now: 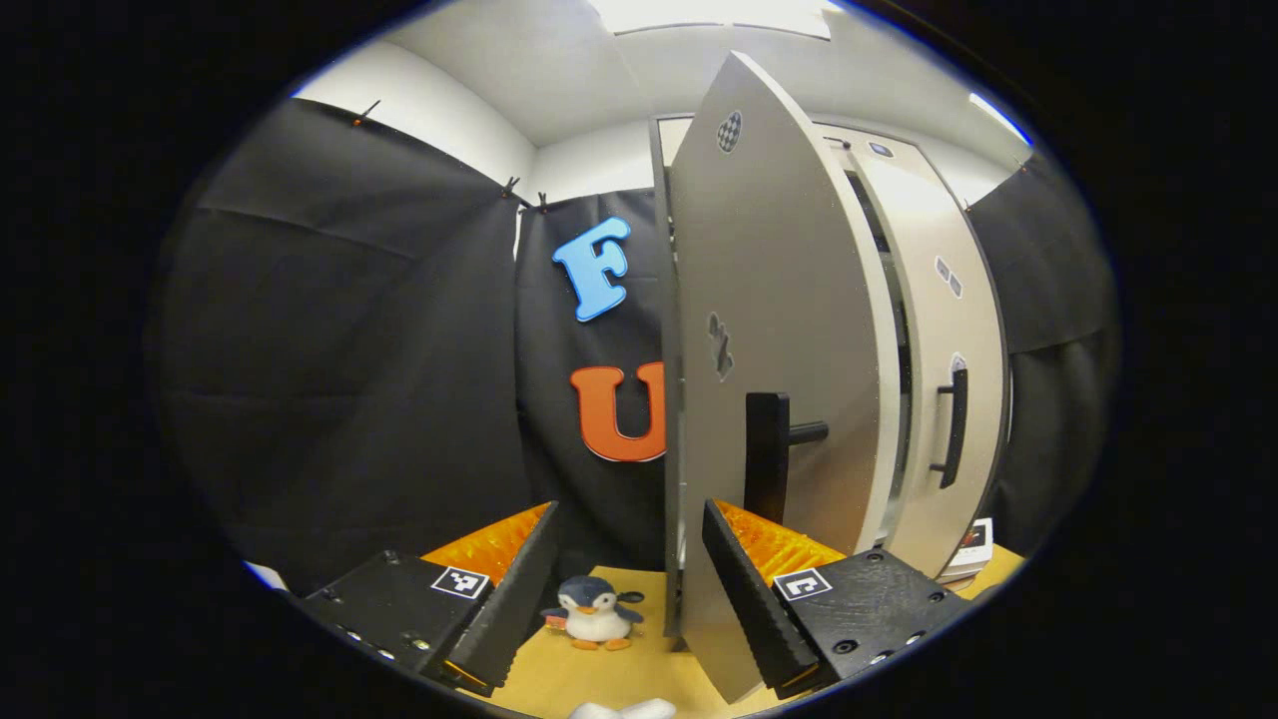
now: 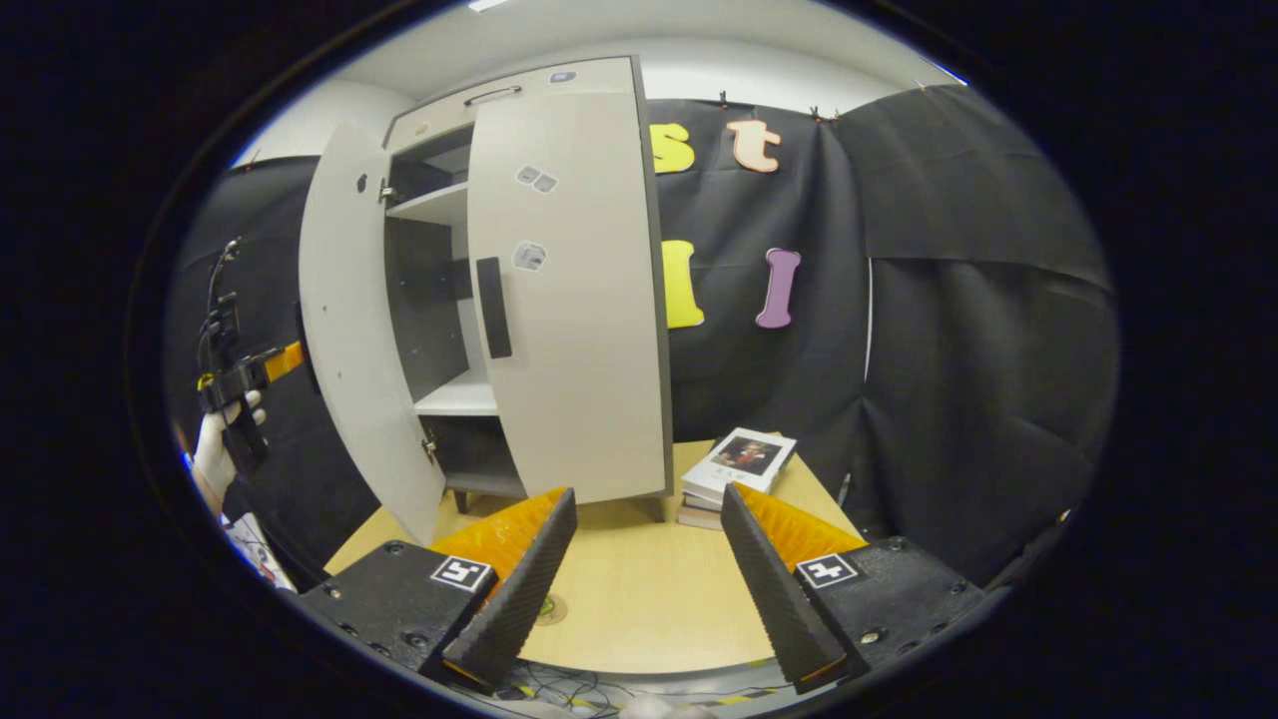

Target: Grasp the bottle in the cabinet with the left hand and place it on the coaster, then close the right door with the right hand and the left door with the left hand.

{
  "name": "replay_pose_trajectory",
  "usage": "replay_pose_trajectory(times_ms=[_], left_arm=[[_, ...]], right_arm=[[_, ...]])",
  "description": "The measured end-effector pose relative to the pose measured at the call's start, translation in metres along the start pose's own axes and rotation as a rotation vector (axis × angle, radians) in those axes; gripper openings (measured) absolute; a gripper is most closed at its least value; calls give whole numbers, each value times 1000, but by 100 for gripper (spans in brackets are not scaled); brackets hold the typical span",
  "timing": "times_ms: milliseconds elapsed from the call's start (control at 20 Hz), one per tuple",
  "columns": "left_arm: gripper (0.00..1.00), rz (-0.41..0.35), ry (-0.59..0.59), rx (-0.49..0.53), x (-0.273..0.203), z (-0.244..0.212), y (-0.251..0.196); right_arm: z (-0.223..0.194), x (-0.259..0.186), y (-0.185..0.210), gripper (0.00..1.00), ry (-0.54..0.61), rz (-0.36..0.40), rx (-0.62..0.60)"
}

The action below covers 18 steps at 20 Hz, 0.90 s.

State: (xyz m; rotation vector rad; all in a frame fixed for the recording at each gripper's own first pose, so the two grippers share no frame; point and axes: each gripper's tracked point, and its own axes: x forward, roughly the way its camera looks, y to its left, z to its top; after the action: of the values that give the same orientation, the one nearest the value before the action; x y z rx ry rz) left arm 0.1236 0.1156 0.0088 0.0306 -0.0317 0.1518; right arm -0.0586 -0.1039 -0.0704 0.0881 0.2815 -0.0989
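Observation:
The cabinet [image 2: 439, 399] stands on the wooden table with bare shelves showing inside. Its left door [image 1: 779, 330] swings wide open, and I look along its front past the black handle [image 1: 767, 454]. My left gripper [image 1: 629, 509] is open, its fingers either side of that door's lower edge without touching it. The right door [image 2: 569, 300] stands ajar, black handle [image 2: 493, 308] facing me. My right gripper [image 2: 647, 499] is open above the table in front of this door, holding nothing. A small round disc [image 2: 549, 607] lies on the table by its left finger.
A penguin plush [image 1: 596, 614] sits on the table left of the open door. A stack of books [image 2: 739, 464] lies right of the cabinet. A gloved hand holds the left gripper [image 2: 235, 384] beyond the left door. Black cloth walls close in all around.

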Motion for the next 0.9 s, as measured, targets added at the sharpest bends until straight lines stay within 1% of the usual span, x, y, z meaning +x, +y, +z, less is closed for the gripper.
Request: replay_pose_trajectory(times_ms=[200, 300, 450, 550, 750, 900], left_arm=[[88, -95, 7, -27, 3, -2, -56], [90, -147, 12, -42, 7, -3, -84], [97, -192, 40, -65, 9, -9, -108], [96, -195, 46, -74, 6, -10, -111], [96, -181, 64, -56, -2, -15, -108], [97, -180, 70, -60, -17, -13, -107]], right_arm=[[4, -3, -11, 96, -1, -9, -2], [3, -4, -17, 96, 0, -15, -2], [8, -7, -24, 96, -6, -28, -7], [9, -7, -25, 96, -9, -30, -3], [14, -7, -20, 96, -24, -31, -9], [17, -7, -13, 96, -37, -24, -9]])
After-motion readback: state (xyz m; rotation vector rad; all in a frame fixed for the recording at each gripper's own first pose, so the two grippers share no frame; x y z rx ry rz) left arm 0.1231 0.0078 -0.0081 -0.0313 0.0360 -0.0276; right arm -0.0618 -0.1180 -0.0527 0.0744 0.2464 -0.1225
